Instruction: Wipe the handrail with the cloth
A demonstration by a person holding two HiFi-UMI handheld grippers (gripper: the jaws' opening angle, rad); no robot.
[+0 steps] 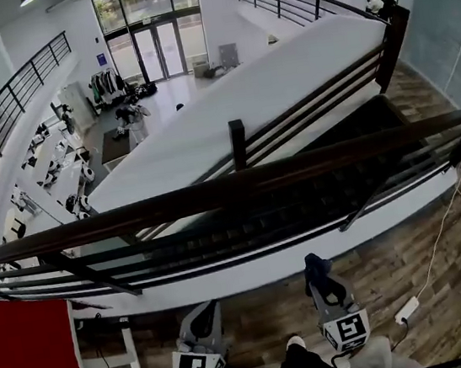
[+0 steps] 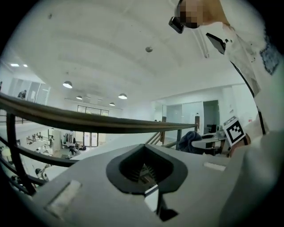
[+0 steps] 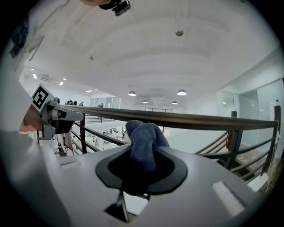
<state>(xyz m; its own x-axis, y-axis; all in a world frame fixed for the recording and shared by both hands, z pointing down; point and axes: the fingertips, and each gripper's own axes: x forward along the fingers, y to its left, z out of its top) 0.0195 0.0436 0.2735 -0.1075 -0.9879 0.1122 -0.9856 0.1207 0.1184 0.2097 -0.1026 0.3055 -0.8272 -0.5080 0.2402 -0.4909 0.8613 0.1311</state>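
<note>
Now right gripper clamping cloth, hovering short of handrail. Left gripper sitting closed, empty. Wiping not yet starting, judging: next needing cloth pressing onto rail.

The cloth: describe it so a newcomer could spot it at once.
Find the long dark handrail crossing the head view. Just below it, the right hand-held gripper clamps the cloth: a bunched blue-grey wad; the left hand-held gripper holds nothing.

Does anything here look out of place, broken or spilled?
Nothing looks broken or spilled. One loose item stands out: a white power strip lies on the wooden floor at the right, where it could be a trip hazard.
</note>
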